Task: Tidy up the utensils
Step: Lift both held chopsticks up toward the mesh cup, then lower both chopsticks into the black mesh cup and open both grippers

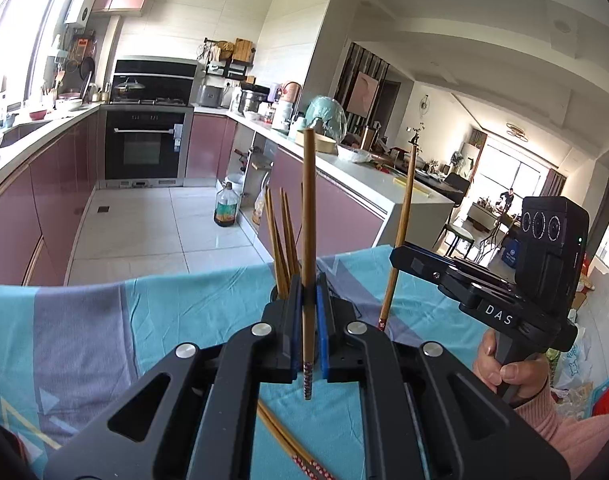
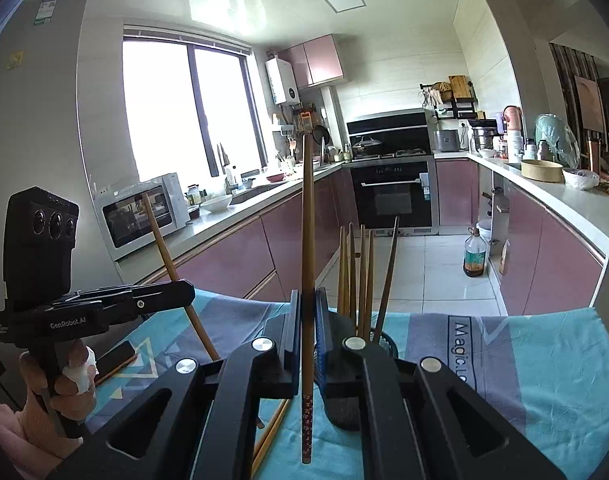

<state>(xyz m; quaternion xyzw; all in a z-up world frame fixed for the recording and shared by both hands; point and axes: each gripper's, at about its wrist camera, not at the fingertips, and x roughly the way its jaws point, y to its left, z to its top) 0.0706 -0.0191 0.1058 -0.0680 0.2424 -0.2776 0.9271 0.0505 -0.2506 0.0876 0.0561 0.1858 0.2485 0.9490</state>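
My left gripper [image 1: 309,294] is shut on a brown chopstick [image 1: 308,216] that stands upright, patterned end down. My right gripper [image 2: 307,312] is shut on another brown chopstick [image 2: 307,220], also upright. Each gripper shows in the other's view: the right one [image 1: 400,258] holds its chopstick [image 1: 402,220] at the right, the left one [image 2: 184,288] holds its chopstick [image 2: 164,252] at the left. A dark holder [image 2: 344,360] with several chopsticks [image 2: 354,276] standing in it sits on the table just beyond both grippers; it also shows in the left wrist view [image 1: 278,294].
The table wears a blue and grey cloth [image 1: 104,320]. Loose chopsticks [image 1: 288,444] lie on it under the left gripper. A flat dark object [image 2: 114,356] lies at the left of the cloth. Kitchen counters [image 2: 564,196], an oven [image 1: 144,144] and an oil bottle [image 1: 226,208] lie beyond.
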